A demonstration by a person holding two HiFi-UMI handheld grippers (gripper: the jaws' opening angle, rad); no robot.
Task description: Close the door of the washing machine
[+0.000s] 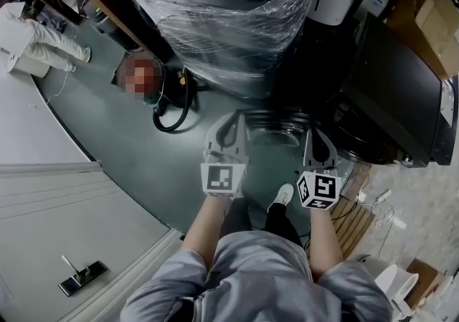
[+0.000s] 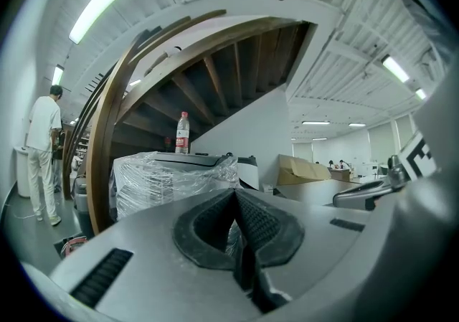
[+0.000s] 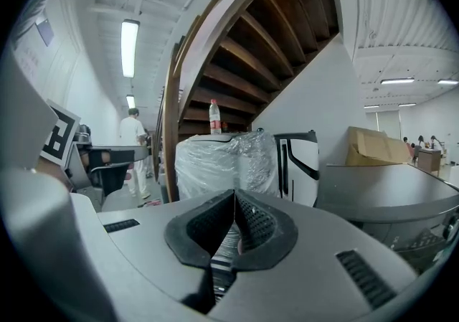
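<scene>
A dark, box-shaped washing machine (image 1: 391, 95) stands at the right of the head view. Its round door (image 1: 276, 129) swings out low in front of it, just beyond my two grippers. Left of that door, my left gripper (image 1: 228, 123) is held level, its black pads (image 2: 254, 220) pressed together with nothing between them. My right gripper (image 1: 318, 145) hovers over the door's right edge, tilted slightly down. It is also shut and empty, and its pads (image 3: 251, 224) meet at the tip. Neither gripper visibly touches the door.
A plastic-wrapped machine (image 1: 222, 12) with a water bottle (image 2: 182, 133) on top stands straight ahead under a wooden staircase (image 3: 251, 34). A white appliance (image 3: 297, 163) and a cardboard box (image 1: 430, 12) are to the right. A black hose (image 1: 176, 116) lies on the floor. A person (image 2: 43, 148) stands far left.
</scene>
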